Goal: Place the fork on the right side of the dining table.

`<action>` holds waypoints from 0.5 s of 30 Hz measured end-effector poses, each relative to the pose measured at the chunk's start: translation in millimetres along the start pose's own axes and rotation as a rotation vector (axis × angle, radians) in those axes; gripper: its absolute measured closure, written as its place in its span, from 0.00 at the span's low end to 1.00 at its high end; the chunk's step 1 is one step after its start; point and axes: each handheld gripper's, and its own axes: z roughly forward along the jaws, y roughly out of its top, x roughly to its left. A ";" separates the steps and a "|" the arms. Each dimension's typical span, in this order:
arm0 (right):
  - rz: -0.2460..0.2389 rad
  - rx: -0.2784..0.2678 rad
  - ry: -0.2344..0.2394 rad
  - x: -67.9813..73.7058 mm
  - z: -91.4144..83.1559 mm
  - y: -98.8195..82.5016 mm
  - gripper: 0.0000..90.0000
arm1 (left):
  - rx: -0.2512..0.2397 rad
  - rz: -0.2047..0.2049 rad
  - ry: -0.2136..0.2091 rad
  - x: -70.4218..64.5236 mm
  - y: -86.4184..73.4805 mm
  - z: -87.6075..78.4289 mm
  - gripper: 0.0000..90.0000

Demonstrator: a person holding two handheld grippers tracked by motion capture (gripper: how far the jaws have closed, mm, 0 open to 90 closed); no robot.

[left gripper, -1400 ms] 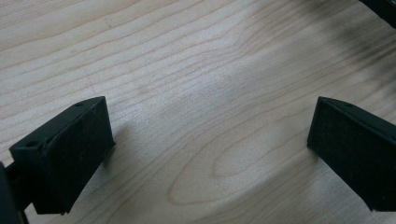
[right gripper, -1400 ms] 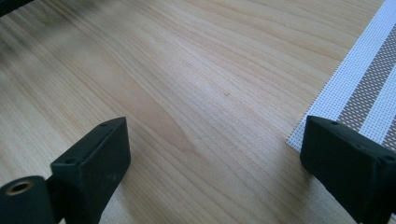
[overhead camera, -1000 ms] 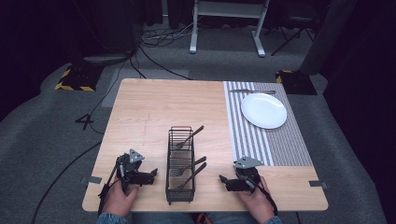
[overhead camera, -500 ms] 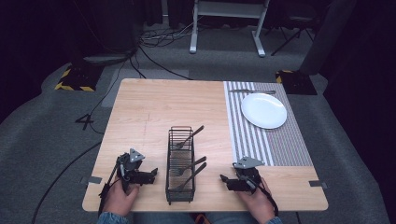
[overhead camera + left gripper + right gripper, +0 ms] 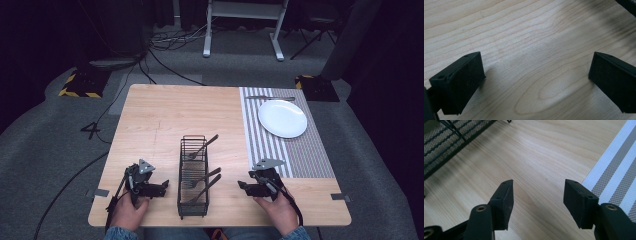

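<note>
A black wire basket (image 5: 193, 176) stands near the table's front edge with three forks in it. The left gripper (image 5: 162, 186) rests on the wood just left of the basket, held by a hand; its jaws stand wide apart over bare wood (image 5: 536, 75). The right gripper (image 5: 243, 186) sits to the right of the basket, also hand-held, its jaws open over bare wood (image 5: 536, 190), the basket's mesh (image 5: 446, 142) at upper left. A white plate (image 5: 282, 118) lies on the striped placemat (image 5: 305, 150) at the far right, with a piece of cutlery (image 5: 270, 98) beyond it.
The light wooden table (image 5: 165, 115) has bare room behind and to the left of the basket. The placemat's striped edge (image 5: 616, 177) lies just right of the right gripper. Cables and a white stand's legs (image 5: 242, 35) sit on the grey floor beyond the table.
</note>
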 end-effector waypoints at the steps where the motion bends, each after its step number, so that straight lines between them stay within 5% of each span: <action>1: -0.002 -0.004 0.000 0.2 -2.5 2.5 0.46 | 0.000 -0.002 -0.001 -0.1 0.0 0.1 0.00; 15: -0.027 -0.069 0.050 0.4 -31.6 51.6 0.48 | -0.001 0.005 -0.005 0.0 -1.8 -1.3 0.00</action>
